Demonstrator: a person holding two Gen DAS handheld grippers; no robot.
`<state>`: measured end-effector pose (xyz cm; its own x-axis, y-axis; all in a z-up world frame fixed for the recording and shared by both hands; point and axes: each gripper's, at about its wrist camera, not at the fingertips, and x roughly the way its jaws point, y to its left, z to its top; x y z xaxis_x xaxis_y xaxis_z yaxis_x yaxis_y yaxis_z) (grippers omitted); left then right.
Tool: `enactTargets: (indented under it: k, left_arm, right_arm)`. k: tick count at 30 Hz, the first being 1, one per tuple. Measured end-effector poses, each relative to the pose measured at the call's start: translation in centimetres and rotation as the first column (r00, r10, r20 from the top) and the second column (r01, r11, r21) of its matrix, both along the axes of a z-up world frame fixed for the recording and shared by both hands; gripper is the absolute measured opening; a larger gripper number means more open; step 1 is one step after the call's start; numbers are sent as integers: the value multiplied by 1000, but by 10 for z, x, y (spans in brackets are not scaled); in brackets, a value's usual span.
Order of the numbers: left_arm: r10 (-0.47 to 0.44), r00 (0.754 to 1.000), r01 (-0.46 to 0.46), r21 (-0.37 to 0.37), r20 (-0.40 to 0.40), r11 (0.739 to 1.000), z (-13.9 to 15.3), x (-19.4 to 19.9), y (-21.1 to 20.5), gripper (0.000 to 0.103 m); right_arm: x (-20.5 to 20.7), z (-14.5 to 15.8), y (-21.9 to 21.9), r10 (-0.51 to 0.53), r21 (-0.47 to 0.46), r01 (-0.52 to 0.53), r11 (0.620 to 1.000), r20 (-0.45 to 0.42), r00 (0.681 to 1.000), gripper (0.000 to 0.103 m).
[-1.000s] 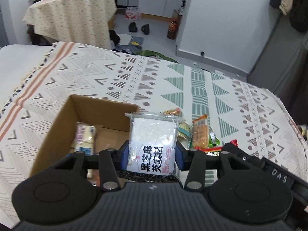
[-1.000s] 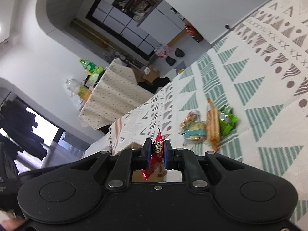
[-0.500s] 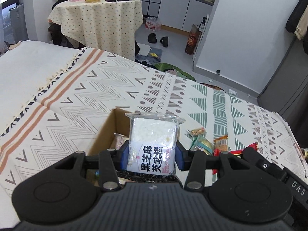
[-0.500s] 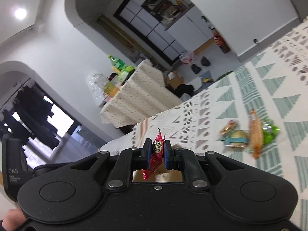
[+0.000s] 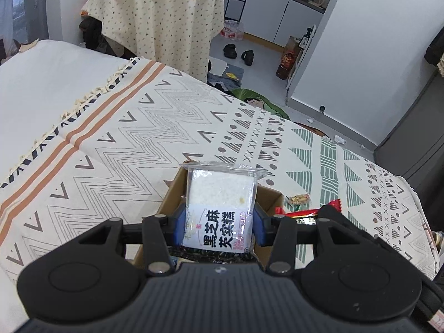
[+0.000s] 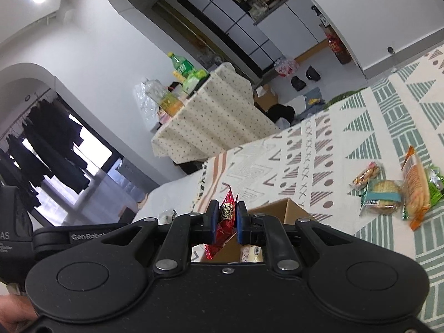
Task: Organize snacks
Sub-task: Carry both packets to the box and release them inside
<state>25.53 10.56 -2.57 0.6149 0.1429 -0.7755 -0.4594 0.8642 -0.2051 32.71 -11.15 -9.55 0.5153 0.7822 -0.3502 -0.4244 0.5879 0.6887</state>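
Clearly, both tongs were loaded. The left gripper (image 5: 219,223) was clamped on a clear packet of white cake with black lettering (image 5: 220,208), held upright at the lower centre of its frame, directly in front of the open cardboard box (image 5: 267,197) on the patterned blanket (image 5: 125,144). The right gripper (image 6: 225,223) pinched a small red foil snack (image 6: 226,216) at the lower centre of its view, with the same box's rim just behind and below it.

At the right edge of the right wrist view, 4 or so loose snacks (image 6: 394,191) lay on the blanket, well apart from the box.

My judgement: the risk lay in the release. The 2 grippers were crowded over 1 small opening, so they could knock together. The tall packet could catch the box wall and tip outside, and the thin foil wrapper could slip from its narrow pinch before it was over the opening.
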Motion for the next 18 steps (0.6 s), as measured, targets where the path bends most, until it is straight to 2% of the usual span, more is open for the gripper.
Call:
enactTargets:
  k: [5,7,8,10,15,18]
  left_arm:
    - [-19,1000,19,-36,-5,999,-13,12,3,46]
    - [-14,1000,14,-36,-2,999,-17,17,2,49]
    - [-12,1000,12,-37,2,999,-19,19,3,51]
    - [-6,1000,6,-59,0,998,-23,21,5,56]
    - [1,999,-3,-65,-37,998,-34,24,6,59]
    - [1,999,-4,-63,-48,998,-36,22,5,67]
  right_arm:
    - [5,-7,6,6,-7,-6,1000,-8,1000,14]
    - [9,-9,5,0,-1,0,1000,-30,1000,24]
    - [12,-11,4,-3,10,4,1000,-46,999,36]
    - [13,-15,0,-12,15,13,1000,-52,999,44]
    - [14,-19,-8,-48,-13,47,999,-69,996,44]
    - [14,-19,-13,-64,-35,62,997,-77,995,45]
